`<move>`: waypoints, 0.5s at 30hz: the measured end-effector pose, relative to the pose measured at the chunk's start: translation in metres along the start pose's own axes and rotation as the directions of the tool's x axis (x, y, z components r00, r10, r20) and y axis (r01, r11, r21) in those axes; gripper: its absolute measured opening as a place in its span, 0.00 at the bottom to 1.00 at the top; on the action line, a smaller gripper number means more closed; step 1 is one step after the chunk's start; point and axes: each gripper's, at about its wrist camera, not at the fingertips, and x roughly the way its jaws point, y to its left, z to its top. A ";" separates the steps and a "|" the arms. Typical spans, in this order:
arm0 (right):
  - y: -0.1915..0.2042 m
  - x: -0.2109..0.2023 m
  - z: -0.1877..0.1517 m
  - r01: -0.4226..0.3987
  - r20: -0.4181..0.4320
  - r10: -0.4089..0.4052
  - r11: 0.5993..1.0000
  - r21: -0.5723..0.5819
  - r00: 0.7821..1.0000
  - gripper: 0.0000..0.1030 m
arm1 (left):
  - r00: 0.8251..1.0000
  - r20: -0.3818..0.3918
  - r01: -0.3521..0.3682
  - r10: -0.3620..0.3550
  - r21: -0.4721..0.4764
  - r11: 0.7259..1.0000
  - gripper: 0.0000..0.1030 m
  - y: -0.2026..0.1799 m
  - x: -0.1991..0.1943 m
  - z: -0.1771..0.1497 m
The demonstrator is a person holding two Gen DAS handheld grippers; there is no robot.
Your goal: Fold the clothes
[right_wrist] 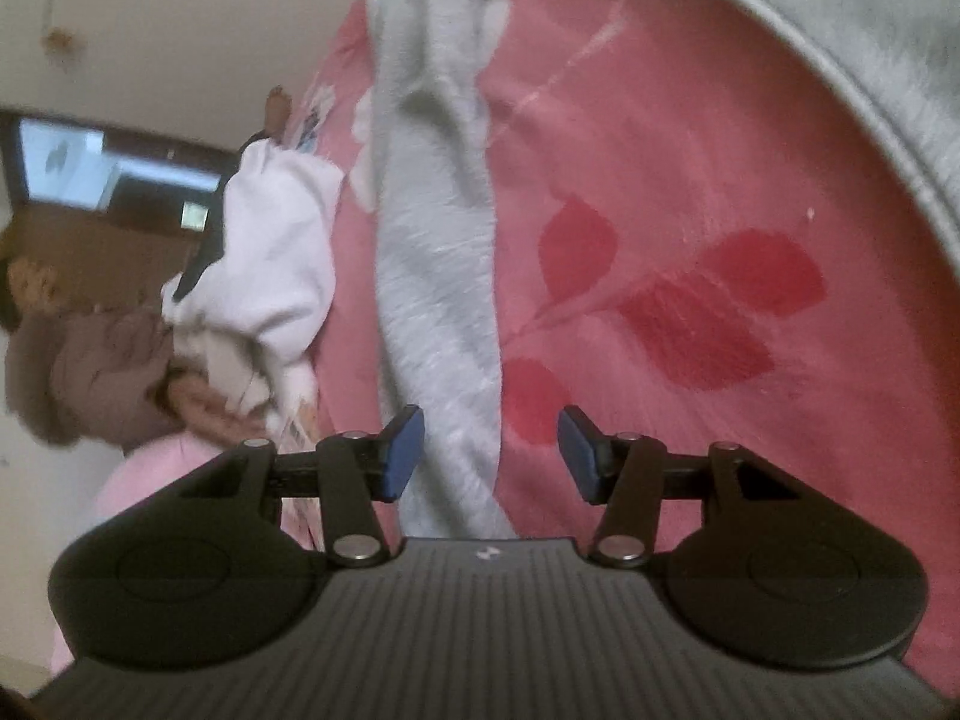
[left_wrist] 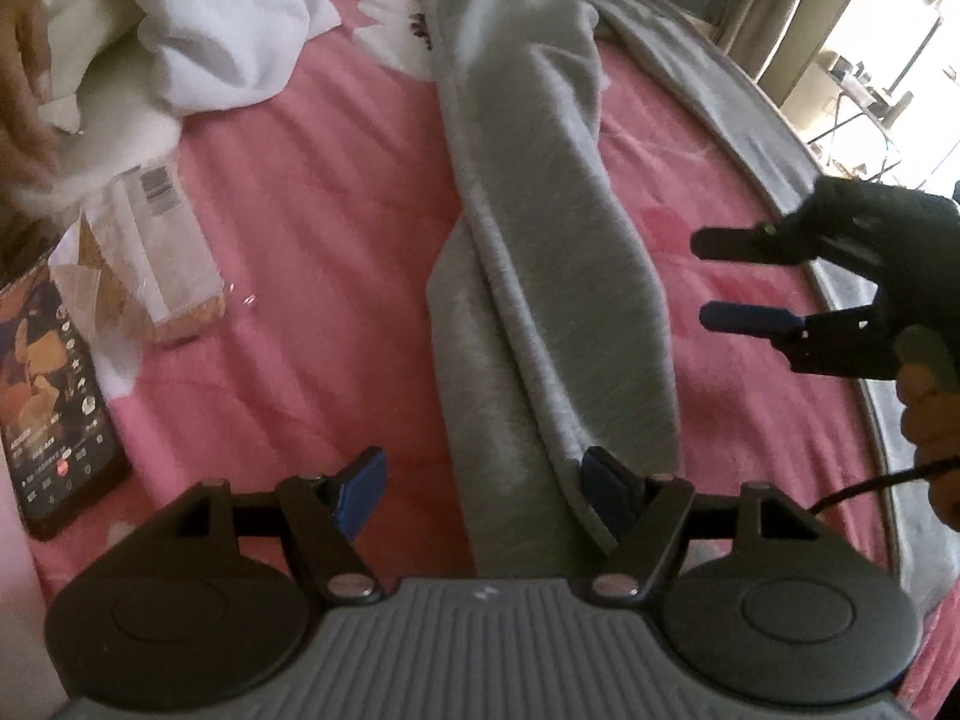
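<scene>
Left wrist view: grey trousers [left_wrist: 540,228] lie lengthwise on bed [left_wrist: 312,228]; left tongs [left_wrist: 483,489] gape wide, empty, straddling hem; pinch both layers
Right wrist view: right tongs [right_wrist: 489,456] wide apart, empty, beside trousers [right_wrist: 438,276]; grab matching edge

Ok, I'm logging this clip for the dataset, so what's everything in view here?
grey pants: one, light grey, lying lengthwise down the middle of the bed, legs laid together
white garment: one, white, bunched at the far left of the bed
bedspread: one, pink with red leaf print, under everything
grey blanket: one, grey, along the right edge of the bed
snack bag: one, clear plastic with tan contents, left side
packet: one, dark printed, left near edge
other person's hand: one, at the far left by the white garment
left gripper: black with blue pads, open, over the near end of the pants
right gripper: black with blue pads, open, above the bedspread right of the pants
</scene>
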 end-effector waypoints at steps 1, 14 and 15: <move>-0.002 0.003 0.000 -0.010 0.005 0.010 1.000 0.020 1.000 0.48 | 1.000 0.002 0.005 -0.005 -0.002 1.000 0.70 0.000 0.000 0.000; 0.000 -0.033 -0.046 -0.079 0.064 0.083 0.995 -0.068 0.994 0.48 | 0.974 0.041 0.226 -0.225 -0.036 0.973 0.62 -0.011 -0.016 0.006; -0.003 -0.039 -0.047 -0.089 0.077 0.092 0.995 -0.052 0.993 0.48 | 0.970 0.018 0.242 -0.241 -0.039 0.970 0.62 -0.013 -0.012 0.004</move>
